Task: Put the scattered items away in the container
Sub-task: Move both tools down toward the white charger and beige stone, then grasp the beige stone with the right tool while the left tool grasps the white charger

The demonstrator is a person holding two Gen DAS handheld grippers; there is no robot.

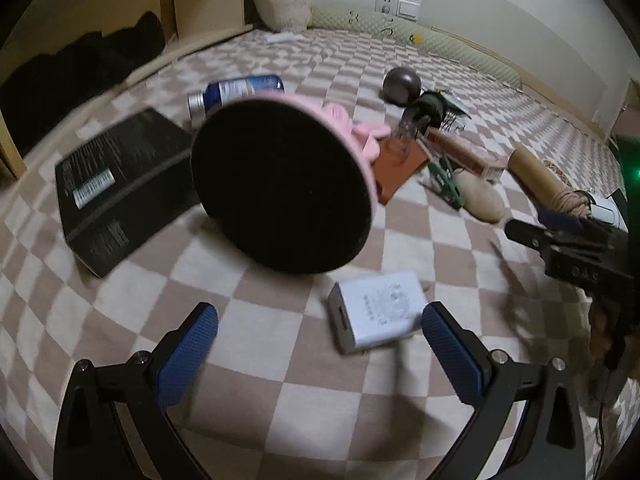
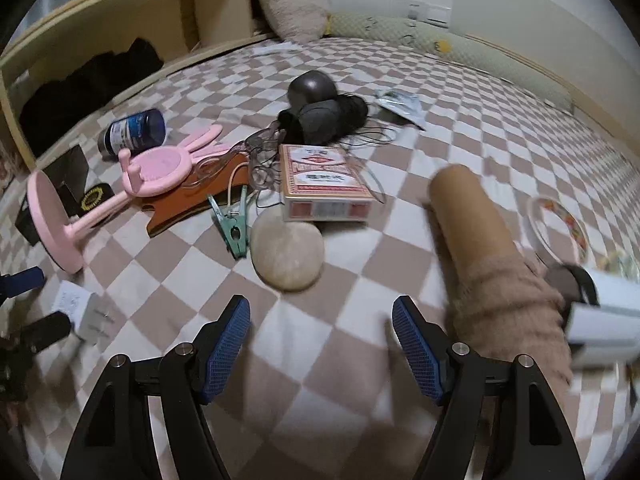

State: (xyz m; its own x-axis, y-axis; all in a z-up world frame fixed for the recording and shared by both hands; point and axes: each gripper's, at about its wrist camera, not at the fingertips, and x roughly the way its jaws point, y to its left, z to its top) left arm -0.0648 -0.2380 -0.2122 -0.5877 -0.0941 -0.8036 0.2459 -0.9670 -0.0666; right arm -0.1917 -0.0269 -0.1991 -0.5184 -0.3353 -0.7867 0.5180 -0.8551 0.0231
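Items lie scattered on a checkered bed cover (image 2: 360,360). My left gripper (image 1: 320,344) is open and empty, just in front of a white charger plug (image 1: 378,316); the black round base of a pink rabbit-ear stand (image 1: 280,188) lies beyond it. My right gripper (image 2: 320,344) is open and empty, just short of a beige stone (image 2: 287,256). A green clothespin (image 2: 232,224), a red card box (image 2: 322,184) and a cardboard tube wound with beige yarn (image 2: 492,264) lie around it. No container is recognisable in either view.
A black box (image 1: 120,184) and a blue bottle (image 1: 240,90) lie left. A dark ball (image 2: 312,88), black cord bundle (image 2: 332,116), brown leather piece (image 2: 192,200), tape ring (image 2: 560,228) and white device (image 2: 604,316) lie about. A wooden shelf (image 2: 120,20) and pillow (image 2: 292,0) stand behind.
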